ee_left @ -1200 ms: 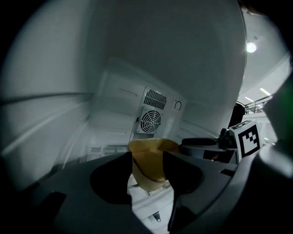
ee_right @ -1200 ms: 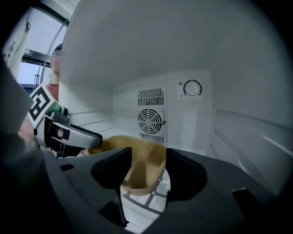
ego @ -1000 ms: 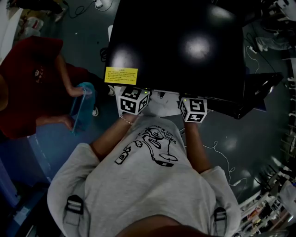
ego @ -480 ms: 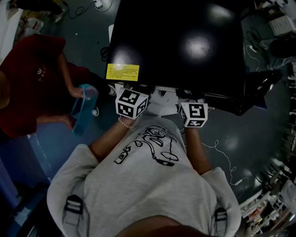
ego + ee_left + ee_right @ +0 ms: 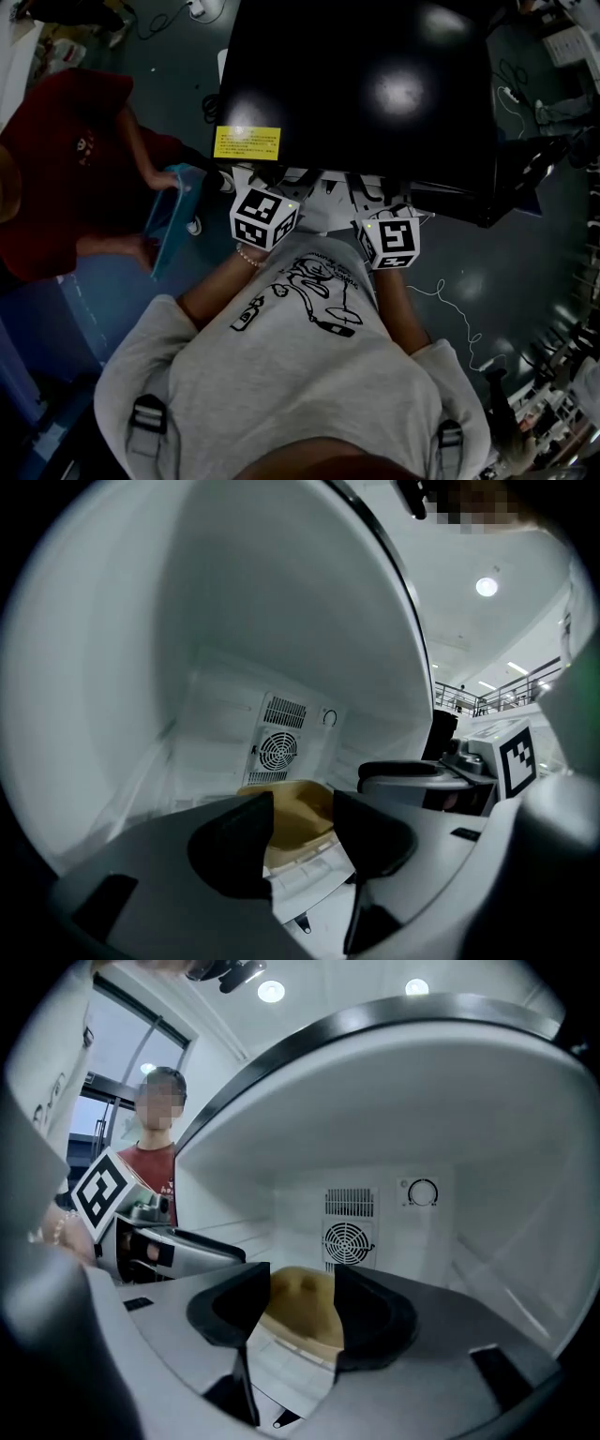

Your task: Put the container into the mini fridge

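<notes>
1. The mini fridge [image 5: 356,84] is standing open, and the tan container [image 5: 298,819] is sitting on its white floor, in front of the fan [image 5: 277,751] on the back wall. What the container is holding cannot be made out.
2. Counted: one fridge, one container, one fan, one dial [image 5: 423,1192], two claws.
3. The left claw [image 5: 302,841] is pointing into the fridge, released, with the container showing through the gap between its parted jaws. The right claw [image 5: 302,1321] is doing the same from the other side, also released.
4. Compared with a second ago, both claws are sitting nearer the person [image 5: 300,375], further out of the fridge mouth.
</notes>
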`<control>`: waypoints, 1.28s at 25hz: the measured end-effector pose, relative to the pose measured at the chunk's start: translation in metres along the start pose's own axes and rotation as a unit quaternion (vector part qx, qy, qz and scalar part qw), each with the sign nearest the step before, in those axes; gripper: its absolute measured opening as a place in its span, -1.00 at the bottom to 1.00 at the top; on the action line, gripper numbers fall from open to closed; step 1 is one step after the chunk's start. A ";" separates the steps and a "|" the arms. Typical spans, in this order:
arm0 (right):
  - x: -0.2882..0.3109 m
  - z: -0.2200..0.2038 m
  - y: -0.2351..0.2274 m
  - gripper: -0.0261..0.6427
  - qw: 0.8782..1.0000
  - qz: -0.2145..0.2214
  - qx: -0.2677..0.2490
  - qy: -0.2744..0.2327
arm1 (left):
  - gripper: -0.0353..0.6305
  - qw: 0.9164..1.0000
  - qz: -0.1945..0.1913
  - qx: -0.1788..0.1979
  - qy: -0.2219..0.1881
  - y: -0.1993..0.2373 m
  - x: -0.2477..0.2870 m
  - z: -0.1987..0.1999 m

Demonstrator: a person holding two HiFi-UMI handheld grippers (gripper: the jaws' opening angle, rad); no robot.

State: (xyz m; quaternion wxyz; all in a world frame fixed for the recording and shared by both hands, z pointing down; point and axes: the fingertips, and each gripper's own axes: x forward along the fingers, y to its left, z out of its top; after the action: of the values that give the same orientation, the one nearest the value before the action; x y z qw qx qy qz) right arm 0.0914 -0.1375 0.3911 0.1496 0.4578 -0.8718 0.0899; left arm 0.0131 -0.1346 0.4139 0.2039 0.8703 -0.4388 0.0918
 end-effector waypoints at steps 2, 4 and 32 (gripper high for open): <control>-0.002 0.002 0.004 -0.25 1.000 0.006 -0.002 0.000 | -0.27 1.000 -0.004 0.006 -0.001 -0.004 -0.001 0.001; -0.005 0.004 0.007 -0.25 1.000 0.011 -0.003 0.000 | -0.27 1.000 -0.008 0.010 -0.003 -0.008 -0.002 0.004; -0.042 0.023 0.057 -0.29 0.996 0.084 -0.005 -0.016 | -0.27 0.997 -0.048 0.057 -0.027 -0.039 -0.041 0.020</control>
State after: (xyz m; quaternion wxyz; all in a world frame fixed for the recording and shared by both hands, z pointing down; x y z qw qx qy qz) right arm 0.0631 -0.0795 0.3534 0.1298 0.3833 -0.9100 0.0901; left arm 0.0200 -0.0930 0.3713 0.1466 0.9028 -0.3957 0.0832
